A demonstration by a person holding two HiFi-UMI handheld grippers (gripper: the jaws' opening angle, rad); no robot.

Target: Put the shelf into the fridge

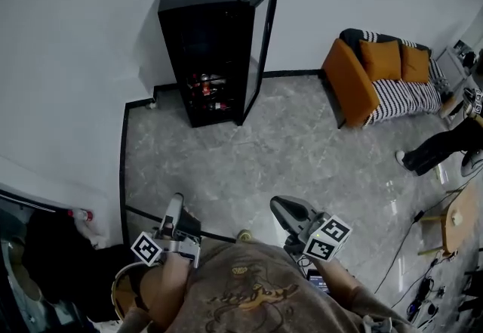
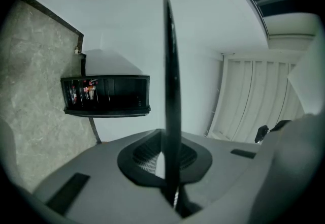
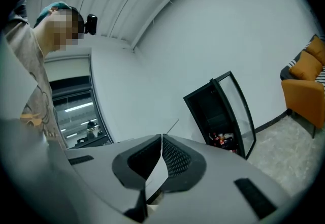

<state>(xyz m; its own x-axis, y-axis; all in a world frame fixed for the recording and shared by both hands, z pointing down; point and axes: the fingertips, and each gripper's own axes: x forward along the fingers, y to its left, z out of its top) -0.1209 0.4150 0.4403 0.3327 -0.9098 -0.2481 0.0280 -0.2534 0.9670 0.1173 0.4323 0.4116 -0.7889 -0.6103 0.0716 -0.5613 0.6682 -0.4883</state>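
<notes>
Shelf (image 2: 170, 65), one, clamped in left gripper (image 2: 167, 156) and right gripper (image 3: 162, 156); one fridge (image 1: 207, 44).

an orange sofa (image 1: 349, 81) with 2 orange cushions (image 1: 381, 60) stands against the white wall (image 1: 75, 60).

No readable text, labels or numbers

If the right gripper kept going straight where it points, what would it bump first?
Likely the white wall, just left of the open fridge, not the fridge itself. The right gripper is shut on the shelf, so the shelf's far edge would arrive first. Depth is hard to judge.
</notes>
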